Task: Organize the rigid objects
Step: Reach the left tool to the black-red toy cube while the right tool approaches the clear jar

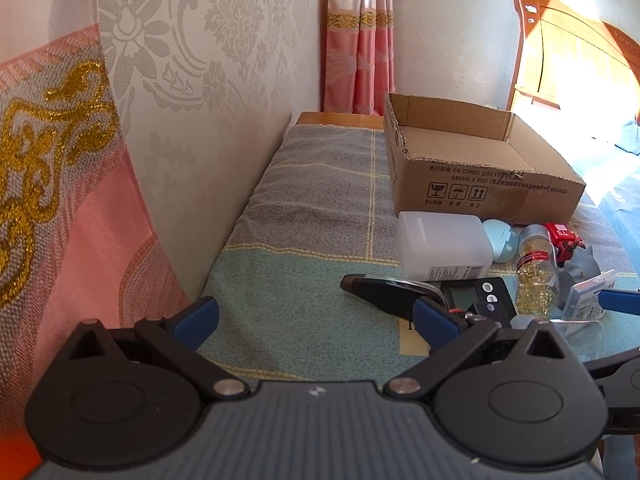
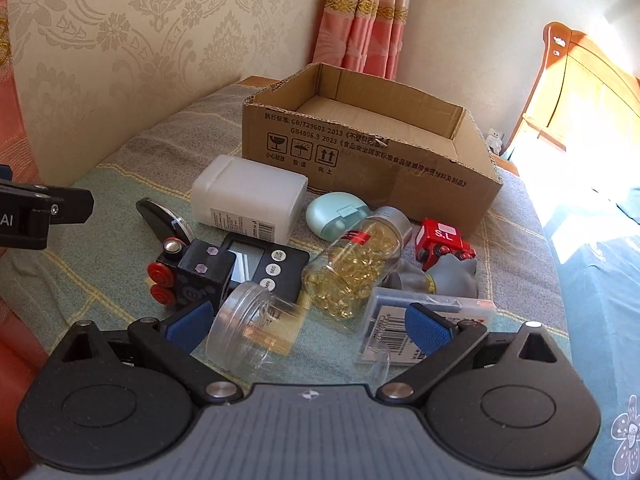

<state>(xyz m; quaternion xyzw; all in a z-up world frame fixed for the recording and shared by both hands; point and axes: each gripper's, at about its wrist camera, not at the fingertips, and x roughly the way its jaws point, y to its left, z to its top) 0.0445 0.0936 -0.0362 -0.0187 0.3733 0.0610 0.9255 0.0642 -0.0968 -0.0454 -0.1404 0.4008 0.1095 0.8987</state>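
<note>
Cardboard box [image 2: 372, 152] beyond both open jaws, nothing inside; clear jar [image 2: 256, 326] between right jaws, ungripped; remaining clutter unsorted.

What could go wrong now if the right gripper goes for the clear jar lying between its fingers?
1. The clear jar lies on its side between the open fingers of the right gripper; being round and smooth, it may roll or slip when squeezed.
2. It lies close to the capsule bottle and the black timer, so closing the fingers may nudge them.
</note>
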